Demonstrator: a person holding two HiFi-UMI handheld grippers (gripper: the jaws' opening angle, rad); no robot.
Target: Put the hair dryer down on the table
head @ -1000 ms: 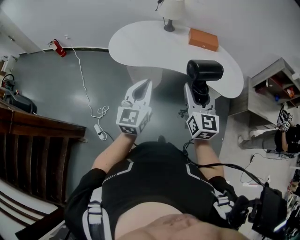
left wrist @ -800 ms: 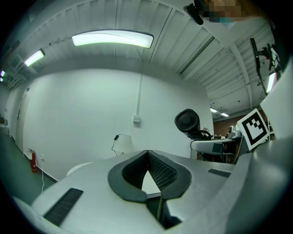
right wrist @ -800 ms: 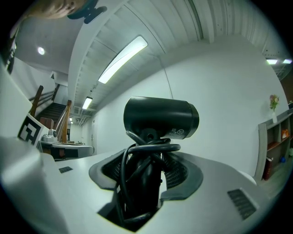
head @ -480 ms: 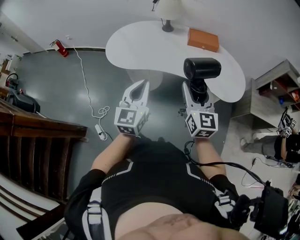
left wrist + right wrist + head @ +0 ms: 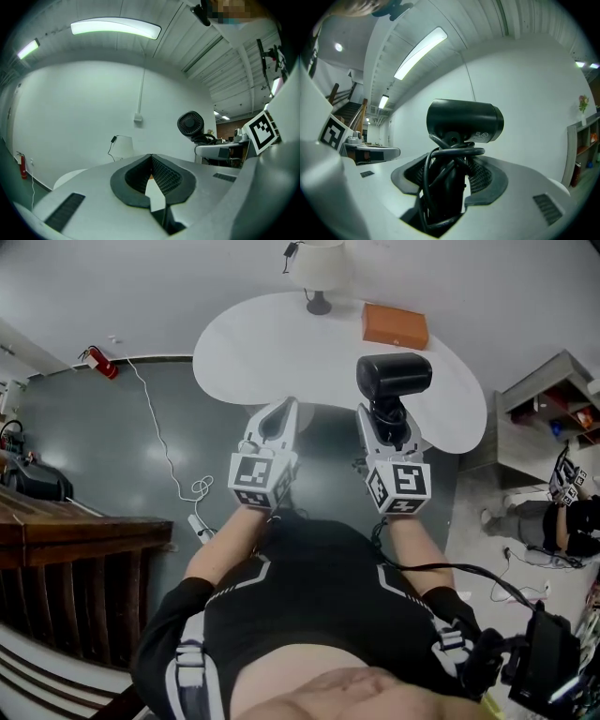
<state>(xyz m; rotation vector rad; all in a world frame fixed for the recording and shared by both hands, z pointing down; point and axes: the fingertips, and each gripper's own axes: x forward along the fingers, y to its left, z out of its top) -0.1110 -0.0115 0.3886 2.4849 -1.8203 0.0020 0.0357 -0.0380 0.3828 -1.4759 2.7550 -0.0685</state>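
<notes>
A black hair dryer (image 5: 394, 376) stands upright in my right gripper (image 5: 388, 421), which is shut on its handle. The cord is wound round that handle (image 5: 449, 180), and the barrel (image 5: 464, 119) sits above the jaws. In the head view the dryer's head hangs over the near edge of the white round table (image 5: 272, 343). My left gripper (image 5: 288, 406) is level beside it on the left, its tips meeting with nothing between them (image 5: 151, 157). From the left gripper view the hair dryer (image 5: 191, 124) shows its rear grille at the right.
An orange box (image 5: 396, 326) and a lamp base (image 5: 319, 304) stand at the table's far side. A white cable and power strip (image 5: 199, 512) lie on the dark floor at left, beyond them a red fire extinguisher (image 5: 97, 362). A shelf unit (image 5: 548, 409) stands right.
Both grippers have moved forward toward the table together. The dryer's head now shows over the tabletop's near edge. Neither gripper's jaws have changed.
</notes>
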